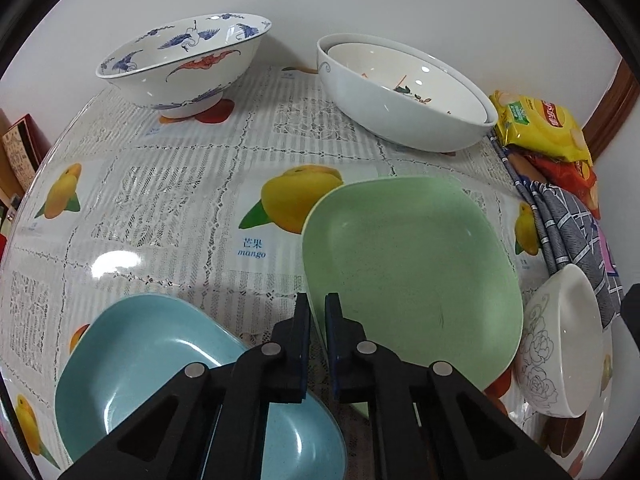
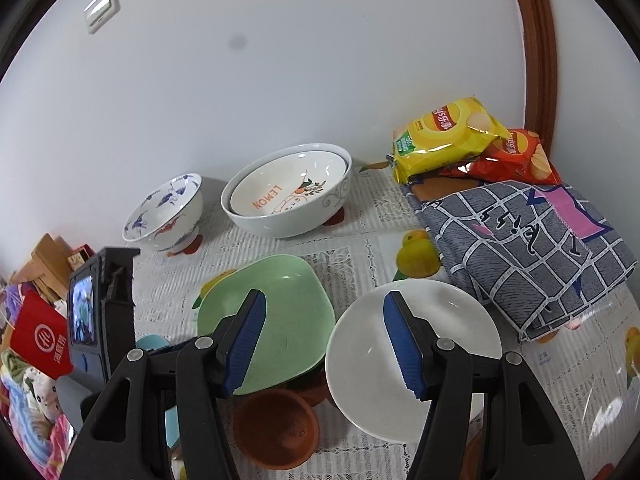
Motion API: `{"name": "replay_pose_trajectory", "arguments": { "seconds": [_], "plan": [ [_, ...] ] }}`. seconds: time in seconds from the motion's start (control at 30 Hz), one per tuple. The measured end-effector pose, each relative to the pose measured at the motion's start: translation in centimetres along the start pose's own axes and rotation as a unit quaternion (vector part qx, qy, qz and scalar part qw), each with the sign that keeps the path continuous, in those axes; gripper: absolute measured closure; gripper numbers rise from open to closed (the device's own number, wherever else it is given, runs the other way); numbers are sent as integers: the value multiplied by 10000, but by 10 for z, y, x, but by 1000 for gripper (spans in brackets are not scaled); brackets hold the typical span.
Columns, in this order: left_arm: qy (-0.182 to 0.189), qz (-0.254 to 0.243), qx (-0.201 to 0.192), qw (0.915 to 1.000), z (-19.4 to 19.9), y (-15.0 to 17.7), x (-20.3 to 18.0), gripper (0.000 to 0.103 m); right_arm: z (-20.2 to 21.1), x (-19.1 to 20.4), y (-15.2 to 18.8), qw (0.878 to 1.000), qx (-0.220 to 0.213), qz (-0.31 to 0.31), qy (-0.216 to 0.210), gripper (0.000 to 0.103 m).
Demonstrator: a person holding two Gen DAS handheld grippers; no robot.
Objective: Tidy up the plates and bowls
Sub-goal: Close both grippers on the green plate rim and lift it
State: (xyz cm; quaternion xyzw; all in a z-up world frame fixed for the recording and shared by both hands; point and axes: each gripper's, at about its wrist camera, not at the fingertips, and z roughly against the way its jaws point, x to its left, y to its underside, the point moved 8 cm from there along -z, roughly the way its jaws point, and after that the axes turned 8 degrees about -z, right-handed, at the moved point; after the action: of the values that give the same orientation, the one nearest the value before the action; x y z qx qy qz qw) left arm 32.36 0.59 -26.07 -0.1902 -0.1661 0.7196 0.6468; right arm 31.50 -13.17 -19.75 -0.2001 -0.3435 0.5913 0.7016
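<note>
My left gripper (image 1: 318, 308) is shut on the near-left rim of the green square plate (image 1: 412, 272), which is tilted above the table. The green plate also shows in the right wrist view (image 2: 288, 312). A blue square plate (image 1: 160, 372) lies below and to the left of it. My right gripper (image 2: 324, 336) is open and empty, above a white bowl (image 2: 416, 360) and a small brown dish (image 2: 276, 428). At the back stand a crane-pattern bowl (image 1: 180, 64) and two nested white bowls (image 1: 404, 92).
A white rose-pattern bowl (image 1: 560, 344) sits right of the green plate. Chip bags (image 2: 460, 136) and a folded grey cloth (image 2: 528, 248) lie at the right. The left gripper's body (image 2: 104, 312) is at the left. The fruit-print tablecloth (image 1: 160, 184) meets a white wall.
</note>
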Motion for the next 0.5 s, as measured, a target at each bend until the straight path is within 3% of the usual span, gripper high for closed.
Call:
{"name": "replay_pose_trajectory", "arguments": {
  "seconds": [0.17, 0.5],
  "plan": [
    [339, 236, -125, 9991, 14, -5, 4, 98, -3, -2, 4, 9999, 104, -6, 8, 42],
    [618, 300, -314, 9971, 42, -14, 8, 98, -5, 6, 9, 9997, 210, 80, -90, 42]
  ]
}}
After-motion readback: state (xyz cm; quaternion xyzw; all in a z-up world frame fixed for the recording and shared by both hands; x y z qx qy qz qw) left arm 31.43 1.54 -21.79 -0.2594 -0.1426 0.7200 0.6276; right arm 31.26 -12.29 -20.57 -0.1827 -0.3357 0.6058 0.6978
